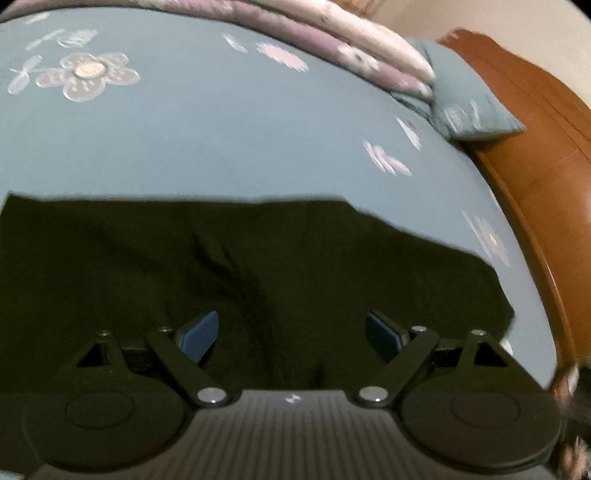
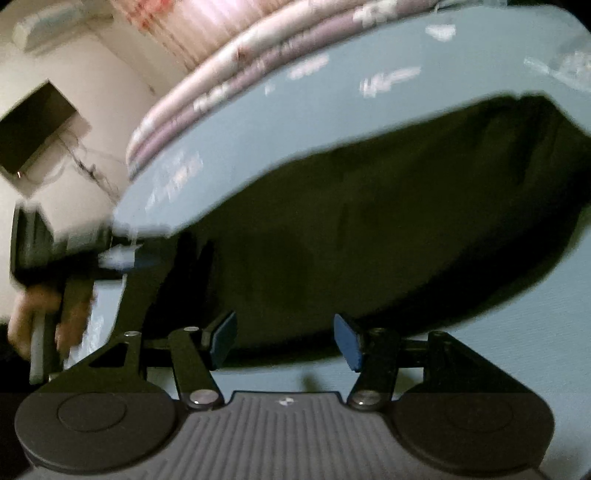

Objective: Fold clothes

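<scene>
A black garment (image 1: 221,266) lies flat on a blue bedspread (image 1: 207,140) printed with pale flowers. My left gripper (image 1: 291,338) hovers just over the garment's near part, open, with nothing between its blue pads (image 1: 201,334). In the right wrist view the same black garment (image 2: 369,229) spreads across the bed, blurred by motion. My right gripper (image 2: 286,341) is open at the garment's near edge, its blue pads (image 2: 347,341) apart and holding nothing. At the far left of that view a hand (image 2: 33,314) grips the other gripper's handle.
A folded pink and purple quilt (image 1: 332,33) lies along the back of the bed. A blue pillow (image 1: 469,107) rests against a brown wooden headboard (image 1: 535,166) on the right. A dark screen (image 2: 33,125) hangs on the pale wall.
</scene>
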A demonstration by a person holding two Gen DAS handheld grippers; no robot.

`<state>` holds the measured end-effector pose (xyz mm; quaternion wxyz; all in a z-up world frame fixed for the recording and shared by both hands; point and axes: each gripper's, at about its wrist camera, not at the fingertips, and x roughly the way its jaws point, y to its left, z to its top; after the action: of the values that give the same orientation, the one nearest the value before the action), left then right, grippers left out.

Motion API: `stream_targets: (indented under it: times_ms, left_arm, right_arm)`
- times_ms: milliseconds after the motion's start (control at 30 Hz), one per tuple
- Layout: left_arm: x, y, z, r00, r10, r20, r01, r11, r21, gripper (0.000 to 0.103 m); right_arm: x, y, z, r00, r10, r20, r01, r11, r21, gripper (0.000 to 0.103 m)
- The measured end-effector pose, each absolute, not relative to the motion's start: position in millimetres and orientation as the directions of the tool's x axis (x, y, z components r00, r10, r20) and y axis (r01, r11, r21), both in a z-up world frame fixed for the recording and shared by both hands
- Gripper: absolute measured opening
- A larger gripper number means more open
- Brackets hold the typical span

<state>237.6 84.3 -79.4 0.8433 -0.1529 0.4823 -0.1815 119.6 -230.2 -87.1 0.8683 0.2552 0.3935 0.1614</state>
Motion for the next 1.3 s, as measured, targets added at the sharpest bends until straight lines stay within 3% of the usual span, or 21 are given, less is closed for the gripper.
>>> stream_targets:
  times_ms: [133, 333, 567, 733, 867, 1000, 1100, 1300]
  left_arm:
    - [220.2, 77.3, -91.7, 0.419, -0.465, -0.780, 0.154, 0.883, -0.444, 0.087]
    - [208.6, 83.2, -97.3, 0.408, -0.462, -0.787, 0.127, 0.883, -0.453, 0.087]
    - [207.6, 89.7, -94.1, 0.406, -0.459, -0.790, 0.121, 0.884, -0.451, 0.087]
    - [206.7, 88.7, -81.1, 0.429, -0.457, -0.779, 0.142, 0.886, -0.442, 0.087]
    - [206.4, 90.8, -75.7, 0.435, -0.447, -0.781, 0.138, 0.891, -0.432, 0.087]
    - [208.0, 93.2, -73.5, 0.435, -0.441, -0.785, 0.143, 0.895, -0.423, 0.087]
    - [211.9, 94.9, -73.1, 0.434, -0.438, -0.788, 0.145, 0.897, -0.418, 0.087]
    - [212.5, 90.2, -68.2, 0.441, -0.448, -0.778, 0.162, 0.892, -0.422, 0.087]
  right_arm:
    - [160.3, -247.9, -93.2, 0.708, 0.438, -0.554, -0.032, 0.804, 0.594, 0.068]
    - [179.3, -269.6, -130.2, 0.702, 0.354, -0.618, 0.081, 0.823, 0.563, 0.064]
    - [146.9, -281.2, -118.7, 0.698, 0.287, -0.656, 0.106, 0.864, 0.492, 0.067]
    - [175.7, -283.2, -93.3, 0.770, 0.252, -0.586, 0.053, 0.890, 0.452, 0.070]
    - [201.4, -305.9, -105.0, 0.758, 0.178, -0.628, 0.151, 0.888, 0.435, 0.070]
    - [191.7, -313.8, -111.2, 0.750, 0.186, -0.635, 0.162, 0.879, 0.449, 0.061]
    - [182.0, -313.6, -110.2, 0.752, 0.199, -0.628, 0.155, 0.873, 0.463, 0.061]
    - [162.7, -313.0, -108.1, 0.757, 0.226, -0.613, 0.141, 0.859, 0.491, 0.072]
